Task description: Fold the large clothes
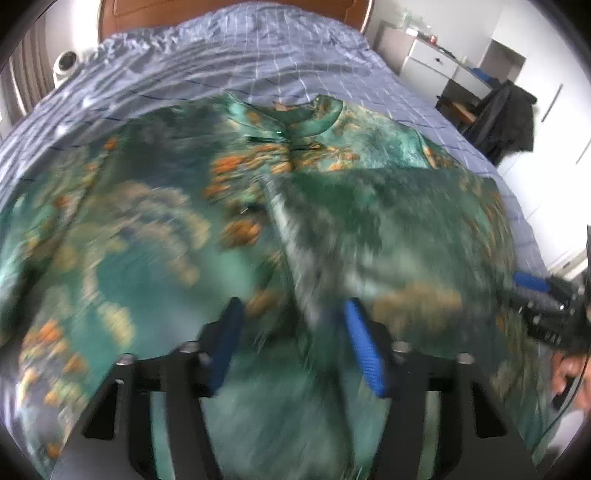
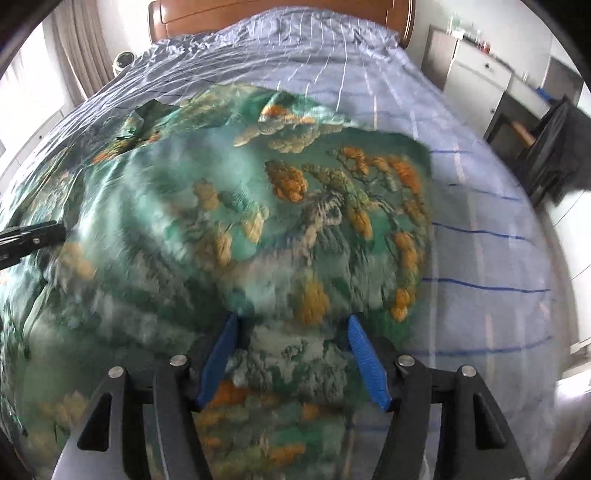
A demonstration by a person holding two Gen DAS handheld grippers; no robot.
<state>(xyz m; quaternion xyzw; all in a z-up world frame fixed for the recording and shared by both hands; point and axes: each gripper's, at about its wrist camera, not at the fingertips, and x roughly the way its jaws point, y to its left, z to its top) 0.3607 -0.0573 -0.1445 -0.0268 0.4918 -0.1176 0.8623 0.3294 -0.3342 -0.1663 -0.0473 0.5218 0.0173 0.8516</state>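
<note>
Black arms and blue pads [image 1: 364, 347] of the left hand-held gripper [image 1: 291, 343] fill the bottom of the left wrist view, its jaws spread apart; a raised ridge of the green garment [image 1: 155, 236] runs up between them, and through the motion blur I cannot tell whether either pad touches the cloth. That garment is a large, shiny green piece printed with orange and cream landscape patterns, spread flat across the bed [image 1: 258, 62], its collar [image 1: 314, 114] lying toward the wooden headboard [image 1: 229, 9]. Under it lies a blue checked bedspread, bare along the far end and the right side.

From the right wrist view, the right hand-held gripper [image 2: 293, 362] hangs over the garment's [image 2: 184, 221] near right part, jaws also spread, with printed cloth showing between the blue pads [image 2: 365, 362] and nothing pinched. One edge of the garment ends just beside this gripper, with the bedspread [image 2: 480, 258] exposed beyond it. Each gripper shows at the edge of the other's view, well apart across the cloth. A white cabinet [image 2: 472, 88] and a dark garment draped over a chair [image 2: 554, 155] stand beside the bed
</note>
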